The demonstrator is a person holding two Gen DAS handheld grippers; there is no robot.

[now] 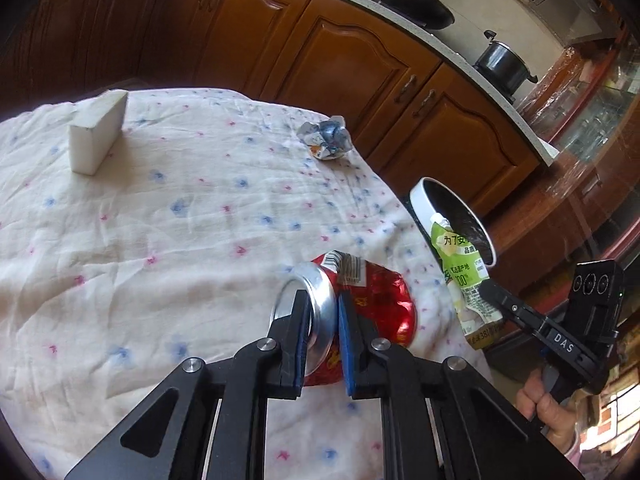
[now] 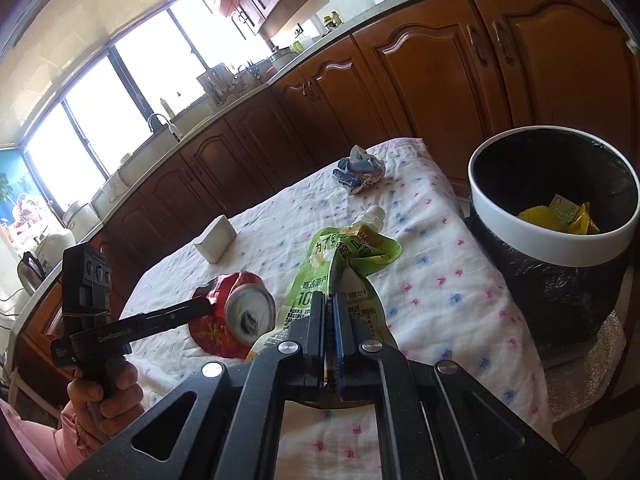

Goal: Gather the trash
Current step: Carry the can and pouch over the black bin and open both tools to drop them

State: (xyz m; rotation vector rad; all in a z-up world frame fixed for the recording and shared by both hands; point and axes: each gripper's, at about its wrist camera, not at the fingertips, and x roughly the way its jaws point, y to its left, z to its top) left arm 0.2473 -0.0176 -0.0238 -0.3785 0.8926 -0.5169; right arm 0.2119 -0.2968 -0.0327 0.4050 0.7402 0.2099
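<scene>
The left gripper (image 1: 324,312) clenches the rim of a crushed red can (image 1: 360,304) on the floral tablecloth (image 1: 180,220). The right gripper (image 2: 329,312) pinches a green spout pouch (image 2: 340,256) beside the black-lined trash bin (image 2: 520,236), which holds yellow wrappers (image 2: 568,216).

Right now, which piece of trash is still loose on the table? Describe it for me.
Start at the floral tablecloth, far end near the wooden cabinets. The crumpled blue-and-white wrapper lies there alone, past the white block. Unlike the red can and green pouch, no tool touches it.
</scene>
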